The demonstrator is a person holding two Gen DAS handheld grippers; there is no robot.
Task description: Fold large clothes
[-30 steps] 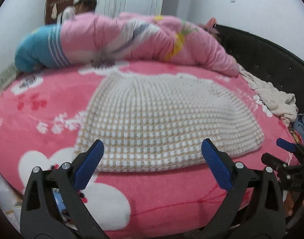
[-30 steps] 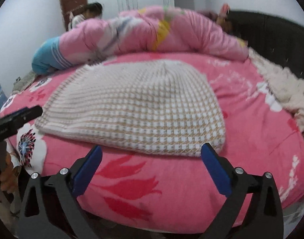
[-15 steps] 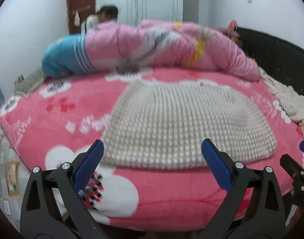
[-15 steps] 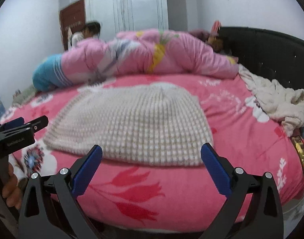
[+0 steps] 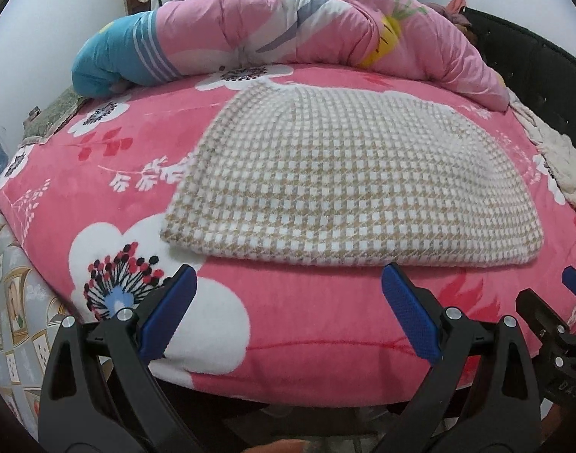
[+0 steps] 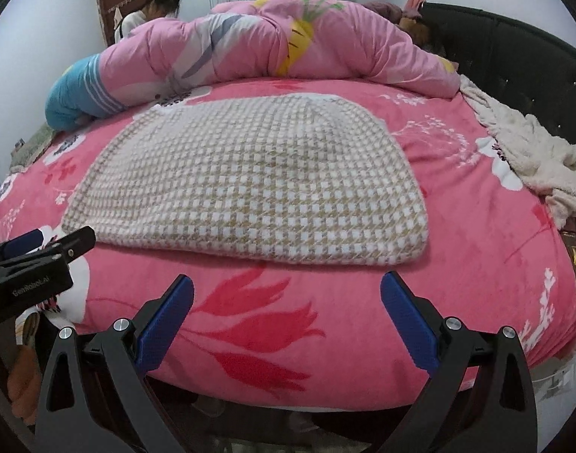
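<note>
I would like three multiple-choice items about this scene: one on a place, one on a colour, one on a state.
1. Where does the checked garment lie?
A. on the pink blanket
B. on the floor
C. on the quilt

2. What colour are the pads of the left gripper?
A. red
B. blue
C. green

3. How is the right gripper?
A. shut on the garment
B. shut, holding nothing
C. open, holding nothing

Key: 1 A, the garment lies flat on the blanket; 2 B, both pads are blue; 3 C, its jaws stand wide apart, short of the garment.

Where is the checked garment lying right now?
The checked garment lies flat mid-bed on the pink floral blanket, in front of the rolled pink quilt, beyond both open grippers.
</note>
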